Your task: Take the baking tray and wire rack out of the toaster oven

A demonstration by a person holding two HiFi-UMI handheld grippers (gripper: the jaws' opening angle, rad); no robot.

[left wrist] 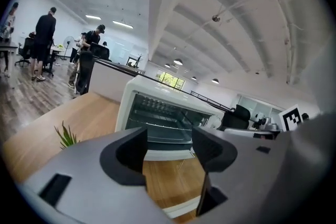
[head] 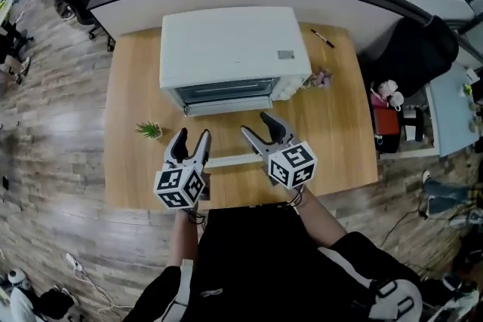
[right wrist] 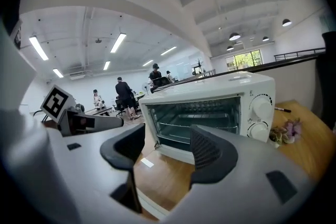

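Bare wooden bench (head: 339,139) lies open before the white box-shaped toaster oven (head: 234,49); a small green potted plant (head: 149,130) stands near its front left corner, a pale flower sprig (head: 321,78) beside its right side.

The toaster oven (head: 234,49) is white, the table (head: 339,128) pale wood-grain.

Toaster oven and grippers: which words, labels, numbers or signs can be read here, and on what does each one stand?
No text is readable in any view.
Grey sticker on top of the toaster oven: too small to read.
Marks around the dials: too blurred to read.
Marker cubes on the left gripper and right gripper: black-and-white square patterns only, no letters.
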